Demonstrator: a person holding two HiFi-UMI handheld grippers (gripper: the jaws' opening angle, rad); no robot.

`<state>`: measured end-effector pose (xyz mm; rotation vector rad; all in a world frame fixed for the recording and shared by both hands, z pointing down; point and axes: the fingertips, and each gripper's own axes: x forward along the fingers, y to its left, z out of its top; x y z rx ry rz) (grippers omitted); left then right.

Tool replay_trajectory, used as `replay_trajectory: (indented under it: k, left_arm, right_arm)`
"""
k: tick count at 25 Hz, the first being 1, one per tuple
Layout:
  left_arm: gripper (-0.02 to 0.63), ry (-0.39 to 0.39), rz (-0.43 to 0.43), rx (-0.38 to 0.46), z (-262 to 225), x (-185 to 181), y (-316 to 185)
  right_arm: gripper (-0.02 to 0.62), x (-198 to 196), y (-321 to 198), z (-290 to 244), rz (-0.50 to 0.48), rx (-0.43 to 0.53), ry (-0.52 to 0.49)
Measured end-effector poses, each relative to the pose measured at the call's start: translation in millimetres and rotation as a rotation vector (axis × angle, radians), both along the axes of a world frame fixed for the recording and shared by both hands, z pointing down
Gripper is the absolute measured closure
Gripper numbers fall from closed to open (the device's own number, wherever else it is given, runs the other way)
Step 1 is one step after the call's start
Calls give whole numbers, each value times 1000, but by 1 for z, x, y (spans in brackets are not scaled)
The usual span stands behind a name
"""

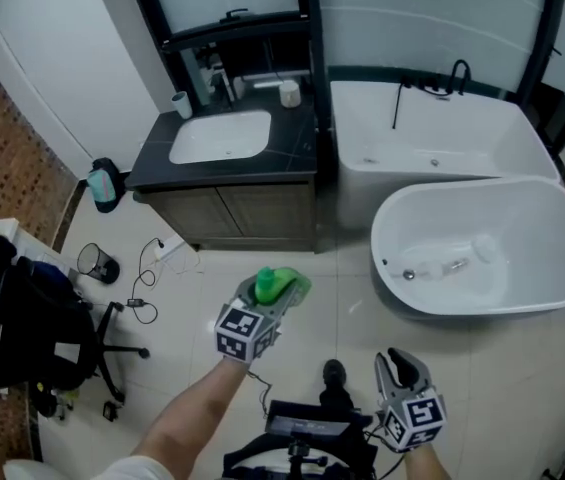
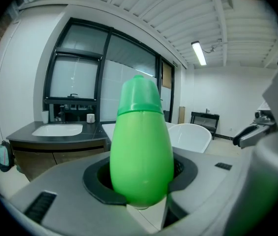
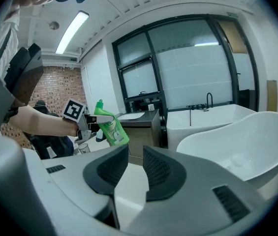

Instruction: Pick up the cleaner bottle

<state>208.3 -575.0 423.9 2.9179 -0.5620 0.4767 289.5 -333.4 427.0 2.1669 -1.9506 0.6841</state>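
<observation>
Your left gripper (image 1: 284, 303) pinches the green plastic cleaner bottle (image 2: 141, 151); your right gripper (image 1: 402, 361) stands slightly spread, empty.

I'm in a bathroom: white oval freestanding bathtub (image 1: 532, 228), dark-topped wooden vanity (image 1: 242, 218), white rectangular basin (image 1: 220, 136).

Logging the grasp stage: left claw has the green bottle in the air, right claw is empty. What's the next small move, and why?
Probably none beyond holding steady with the left claw clamped. Its pads press both sides of the cleaner bottle, which hangs clear of the floor, slightly tilted, so the pick looks done. The right claw is open with nothing in it and isn't needed.
</observation>
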Motion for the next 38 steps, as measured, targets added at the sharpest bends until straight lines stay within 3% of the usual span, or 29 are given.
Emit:
replay_trajectory:
  k: [6, 19, 27, 38]
  left_arm:
    - [440, 88, -34, 33, -51, -13, 6]
    - [439, 196, -50, 106, -120, -45, 16]
    - [439, 264, -51, 118, -147, -73, 21]
    - [439, 288, -52, 107, -157, -108, 35]
  right_arm:
    - [491, -4, -7, -30, -17, 39, 40]
    - [491, -26, -12, -62, -42, 72, 86]
    - [491, -42, -22, -75, -63, 87, 117]
    - [491, -63, -26, -83, -89, 92, 144]
